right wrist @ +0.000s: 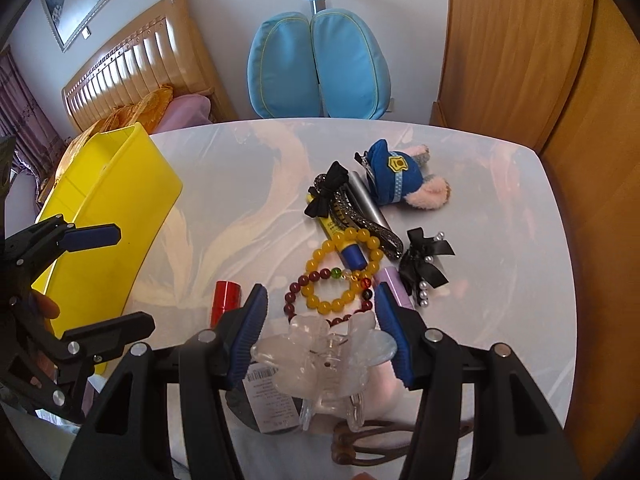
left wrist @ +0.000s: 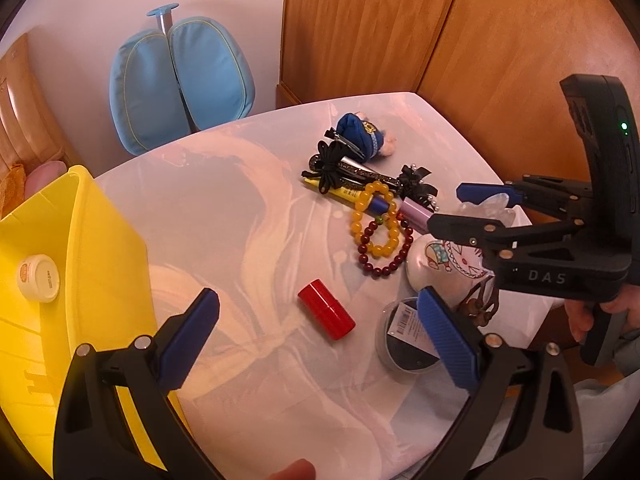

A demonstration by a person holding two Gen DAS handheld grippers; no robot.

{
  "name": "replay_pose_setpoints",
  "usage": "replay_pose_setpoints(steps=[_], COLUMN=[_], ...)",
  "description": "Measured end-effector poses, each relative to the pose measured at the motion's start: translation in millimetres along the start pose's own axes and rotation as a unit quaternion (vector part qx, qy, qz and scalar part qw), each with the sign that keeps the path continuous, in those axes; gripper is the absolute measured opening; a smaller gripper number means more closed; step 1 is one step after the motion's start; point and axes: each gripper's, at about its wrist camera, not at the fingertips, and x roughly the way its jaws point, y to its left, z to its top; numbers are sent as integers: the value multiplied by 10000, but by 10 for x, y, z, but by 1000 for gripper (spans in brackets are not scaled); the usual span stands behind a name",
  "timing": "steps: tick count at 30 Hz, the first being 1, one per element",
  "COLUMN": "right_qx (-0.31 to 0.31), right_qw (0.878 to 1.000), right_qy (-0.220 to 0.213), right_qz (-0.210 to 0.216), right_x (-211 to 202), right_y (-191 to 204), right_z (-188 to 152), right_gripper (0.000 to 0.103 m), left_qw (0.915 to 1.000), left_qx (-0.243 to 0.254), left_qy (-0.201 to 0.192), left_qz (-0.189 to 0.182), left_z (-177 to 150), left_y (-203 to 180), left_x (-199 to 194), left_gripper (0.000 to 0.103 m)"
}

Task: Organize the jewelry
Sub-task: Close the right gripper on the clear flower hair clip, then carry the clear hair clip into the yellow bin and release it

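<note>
Yellow bin (right wrist: 108, 200) sits at the left edge of the white surface (right wrist: 224, 184), with the left gripper (right wrist: 120, 280) beside it, jaws wide apart and holding nothing. Red tube (right wrist: 226, 298) lies next over. The right gripper (right wrist: 322, 330) is clamped on a clear hair claw clip (right wrist: 320, 364) (lifted off the surface, looks like). Just beyond it lie the yellow bead bracelet (right wrist: 340, 268) and dark red bead bracelet (right wrist: 294, 294), overlapping.

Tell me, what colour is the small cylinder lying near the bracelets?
Red, seen best from the left wrist: the cylinder.
</note>
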Motion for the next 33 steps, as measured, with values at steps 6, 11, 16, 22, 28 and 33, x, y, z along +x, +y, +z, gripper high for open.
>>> replay_pose_setpoints(steps=[6,11,16,22,28,33], right_qx=[-131,-537,-1134,-1826,-2082,-1926], right_qw=[9997,9961,9849,9663,9545,9645], right_qy=[-177,-515,-834,-1049,-1047,-645], right_qz=[125,474,1008,1478,1860,1687], right_x=[-182,-390,-531,-588,-474,-60], right_y=[-1,195,619,1501,2600,3435], right_z=[-8,176,478,778,950,995], right_gripper=[57,57,57,57,57,57], left_qw=[9999,9983,9905,9708,9606,9691], left_qx=[-92,-240,-754,-1513,-1820,-1580], left_qy=[-52,-343,-609,-818,-933,-772], left_qz=[120,396,979,1673,1884,1729], left_z=[-9,6,-94,-516,-962,-1191], left_y=[-62,6,337,1047,1906,2600], left_x=[-64,-331,-710,-1240,-1589,-1705], left_gripper=[96,96,96,96,96,96])
